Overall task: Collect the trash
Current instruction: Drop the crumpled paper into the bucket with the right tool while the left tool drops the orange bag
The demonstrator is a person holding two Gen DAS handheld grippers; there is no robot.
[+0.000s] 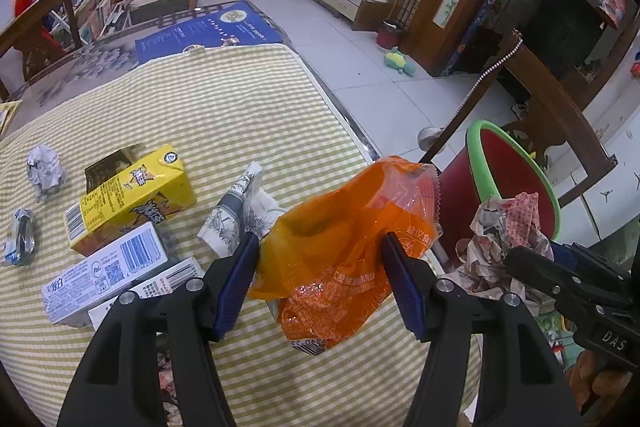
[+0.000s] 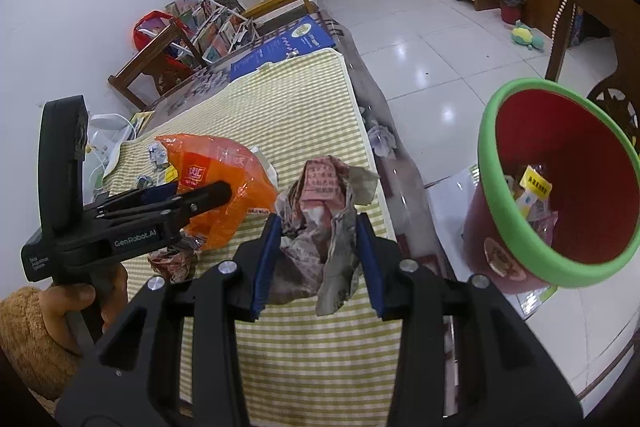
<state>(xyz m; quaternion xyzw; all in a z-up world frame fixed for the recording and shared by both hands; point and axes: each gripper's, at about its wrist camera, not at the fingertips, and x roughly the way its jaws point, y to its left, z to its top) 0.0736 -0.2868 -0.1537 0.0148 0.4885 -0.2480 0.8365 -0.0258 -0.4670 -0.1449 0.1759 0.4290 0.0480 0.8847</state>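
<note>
My left gripper is shut on an orange plastic wrapper and holds it above the striped tablecloth; the wrapper also shows in the right wrist view. My right gripper is shut on a crumpled newspaper wad, which also shows in the left wrist view. A red bin with a green rim stands off the table's right edge and holds some trash; it also shows in the left wrist view.
On the cloth lie a yellow drink carton, a white box, a folded printed paper, a crumpled paper ball and a small clear wrapper. A blue board lies at the table's far end.
</note>
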